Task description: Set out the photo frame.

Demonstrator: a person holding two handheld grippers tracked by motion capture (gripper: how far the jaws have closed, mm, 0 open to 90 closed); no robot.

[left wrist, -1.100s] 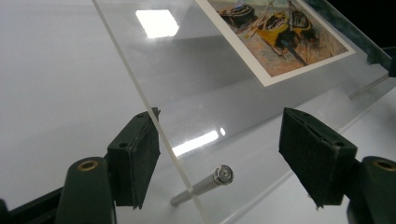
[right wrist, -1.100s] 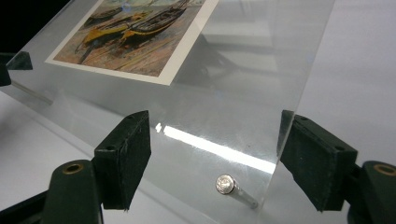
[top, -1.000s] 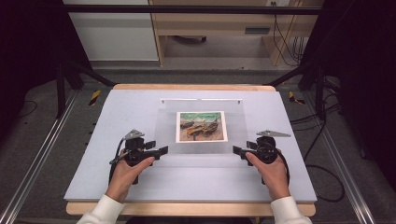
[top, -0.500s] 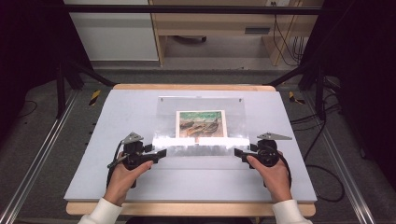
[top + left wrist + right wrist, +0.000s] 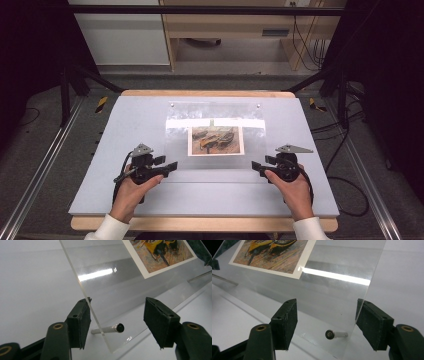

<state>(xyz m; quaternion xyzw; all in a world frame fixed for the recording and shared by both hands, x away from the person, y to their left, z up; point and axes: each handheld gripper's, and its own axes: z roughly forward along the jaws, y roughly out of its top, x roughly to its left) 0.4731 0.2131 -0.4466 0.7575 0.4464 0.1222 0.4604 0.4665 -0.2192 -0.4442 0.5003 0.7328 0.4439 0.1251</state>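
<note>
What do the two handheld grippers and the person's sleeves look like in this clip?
Both the left gripper and the right gripper are black, each topped by a grey three-cornered plate and trailing a black cable. Their fingers are flat black blocks on arms with brass-coloured rivets. The sleeves are white.

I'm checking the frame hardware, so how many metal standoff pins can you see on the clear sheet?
4: far left corner pin, far right corner pin, near left pin between the left gripper's jaws, near right pin between the right gripper's.

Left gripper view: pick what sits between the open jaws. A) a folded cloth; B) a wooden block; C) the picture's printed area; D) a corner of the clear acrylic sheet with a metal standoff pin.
D: the clear acrylic sheet corner and its metal standoff pin lie within the left gripper, jaws apart.
</note>
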